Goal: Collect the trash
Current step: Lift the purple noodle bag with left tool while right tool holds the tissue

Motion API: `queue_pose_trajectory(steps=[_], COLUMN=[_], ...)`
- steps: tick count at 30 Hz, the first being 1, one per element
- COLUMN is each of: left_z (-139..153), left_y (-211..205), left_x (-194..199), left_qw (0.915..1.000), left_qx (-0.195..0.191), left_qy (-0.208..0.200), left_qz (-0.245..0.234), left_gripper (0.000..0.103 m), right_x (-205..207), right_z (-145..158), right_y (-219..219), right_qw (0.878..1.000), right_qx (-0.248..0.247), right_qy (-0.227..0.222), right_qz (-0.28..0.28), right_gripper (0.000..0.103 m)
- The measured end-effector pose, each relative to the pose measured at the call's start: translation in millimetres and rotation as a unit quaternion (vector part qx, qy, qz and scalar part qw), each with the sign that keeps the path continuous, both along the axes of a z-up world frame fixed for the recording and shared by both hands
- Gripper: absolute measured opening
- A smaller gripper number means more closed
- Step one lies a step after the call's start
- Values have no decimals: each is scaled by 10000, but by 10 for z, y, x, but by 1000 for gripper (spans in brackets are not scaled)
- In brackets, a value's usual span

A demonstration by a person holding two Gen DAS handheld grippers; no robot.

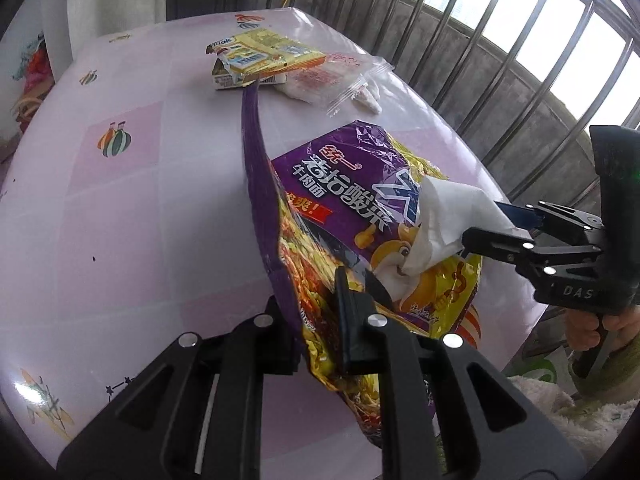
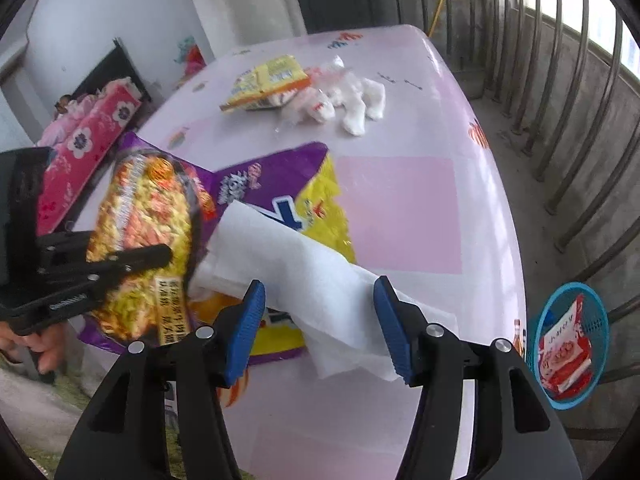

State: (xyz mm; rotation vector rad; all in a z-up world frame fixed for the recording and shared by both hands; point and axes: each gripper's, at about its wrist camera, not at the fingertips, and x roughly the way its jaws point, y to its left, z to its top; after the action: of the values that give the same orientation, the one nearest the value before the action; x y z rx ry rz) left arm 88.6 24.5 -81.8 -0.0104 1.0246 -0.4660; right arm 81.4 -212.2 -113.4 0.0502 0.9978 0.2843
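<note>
Item: noodle bag (image 1: 340,216), purple and yellow, being held up off the pink table (image 1: 132,184) by the left gripper (image 1: 320,320), whose jaws are pinched on the bag's lower edge.

Item: white tissue (image 2: 304,280), lying between the blue pads (image 2: 246,328) of the right gripper (image 2: 320,328); the jaws are standing apart, nothing being squeezed. The far end of the tissue is resting at the bag's mouth.

Handling note: the tissue is probably being fed into the bag. The mouth is best kept wide and steady while the tissue is pushed in deep.

Items awaiting collection: yellow carton (image 1: 260,58), clear plastic wrapper (image 1: 336,80), white wads (image 2: 360,104), all at the far end of the table.

Item: blue basket (image 2: 570,344) beyond the table edge, a red packet (image 2: 564,356) being carried in it.

Obscured: the bag's opening is being covered by the tissue; its contents cannot be told.
</note>
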Motion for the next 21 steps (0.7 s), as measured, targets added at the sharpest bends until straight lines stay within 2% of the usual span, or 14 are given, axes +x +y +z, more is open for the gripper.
queue_pose_trajectory(steps=[3, 8, 16, 21], left_z=[-2, 0, -8, -11], left_y=[-20, -43, -72, -84], left_x=[-8, -2, -16, -26], left_qw=[10000, 9999, 9997, 9996], left_qx=[54, 112, 194, 250], left_qy=[-10, -39, -87, -123], left_qz=[-22, -38, -78, -99], left_gripper=[12, 12, 12, 12], right_x=[10, 50, 96, 108], right_z=[-24, -22, -14, 13], right_y=[16, 24, -78, -141], right_qw=[9999, 9996, 9992, 9985], right_qx=[-116, -222, -43, 174], right_qy=[18, 21, 89, 136], right_qz=[-73, -151, -397, -509], right_gripper=[53, 41, 23, 15])
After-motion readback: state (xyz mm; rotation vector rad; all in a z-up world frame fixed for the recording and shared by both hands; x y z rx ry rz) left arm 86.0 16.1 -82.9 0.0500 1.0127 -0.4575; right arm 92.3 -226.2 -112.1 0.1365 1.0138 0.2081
